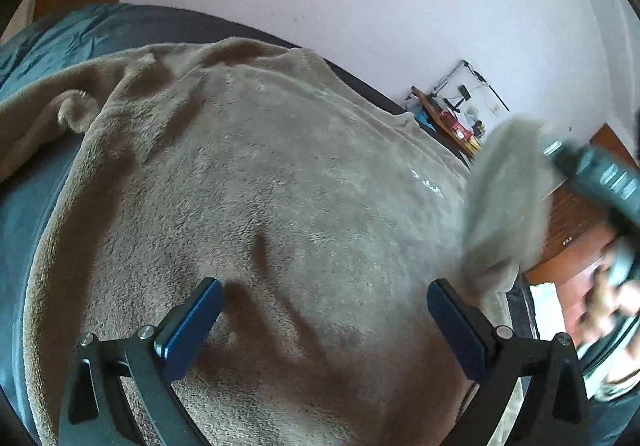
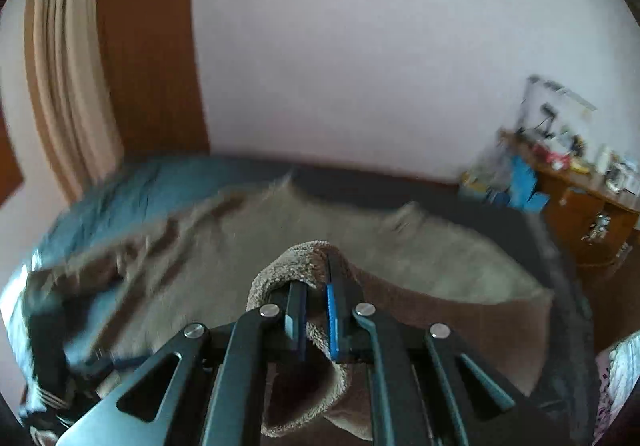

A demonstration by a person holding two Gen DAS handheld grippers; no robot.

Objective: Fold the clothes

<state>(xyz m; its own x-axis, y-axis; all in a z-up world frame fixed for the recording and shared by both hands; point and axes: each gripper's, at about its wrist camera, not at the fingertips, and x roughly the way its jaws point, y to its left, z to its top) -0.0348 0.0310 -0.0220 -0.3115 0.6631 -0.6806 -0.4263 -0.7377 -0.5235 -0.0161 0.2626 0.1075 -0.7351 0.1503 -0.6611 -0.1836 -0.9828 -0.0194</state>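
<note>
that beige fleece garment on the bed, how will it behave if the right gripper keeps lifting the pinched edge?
Likely floppy: the fleece garment drapes limply over the right gripper, shut on a fold. Probably bulky: it spreads across the bed under the open left gripper, so it should trail and drag rather than lift clear. Slip looks unlikely; the pile seems thick and grippy.

Plush, matt fleece garment lies on smooth blue bedsheet; wooden dresser.
</note>
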